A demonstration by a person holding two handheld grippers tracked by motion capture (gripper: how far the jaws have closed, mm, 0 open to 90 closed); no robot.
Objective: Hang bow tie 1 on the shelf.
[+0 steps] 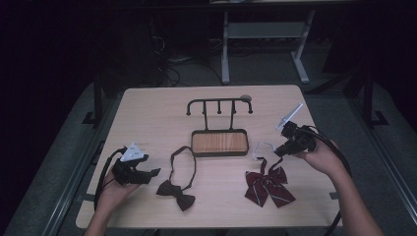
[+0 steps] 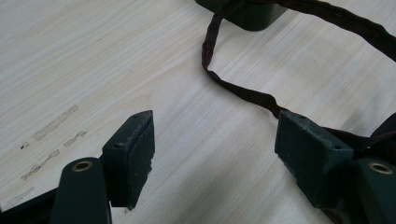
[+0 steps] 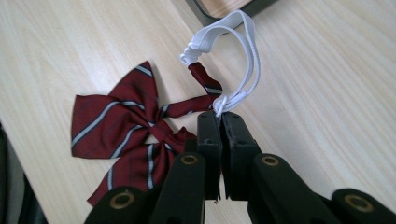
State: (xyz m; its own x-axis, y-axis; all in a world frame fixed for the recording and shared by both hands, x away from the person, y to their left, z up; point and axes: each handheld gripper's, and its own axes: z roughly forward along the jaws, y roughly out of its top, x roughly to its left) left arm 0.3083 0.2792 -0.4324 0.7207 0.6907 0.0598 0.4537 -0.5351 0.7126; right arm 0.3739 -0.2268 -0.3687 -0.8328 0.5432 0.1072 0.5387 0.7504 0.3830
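Pale wood-grain surface (image 1: pixel 147 118) fills the lit middle of a dark room, and the work on it looks like hanging bow ties on a rack. Nearest the person, the brown bow tie (image 1: pixel 176 194) lies flat, its strap looping away toward the stand. The left tool (image 1: pixel 150 173) sits low just beside that loop, jaws spread wide and holding nothing; in the left gripper view the dark strap (image 2: pixel 243 91) runs across the wood just beyond the jaws and behind the right-hand one, so this tool seems poised to take the strap, though it does not grip it. To the right, the striped red bow tie (image 1: pixel 269 186) rests with its wings spread on the wood. The right tool (image 1: pixel 281 150) is closed on the white elastic loop (image 3: pixel 243 51) at its knot, where elastic meets red band, likely so the loop hangs open and can be dropped over a peg. The bow itself remains on the wood, so the lift has barely begun, by my reading. Farther back stands the rack (image 1: pixel 219 104), a dark bar with short pegs, all bare. Its tray base (image 1: pixel 219 142) has a wooden floor and dark rim, and nothing lies in it. Beyond, a grey frame leg and floor cables sit in shadow.
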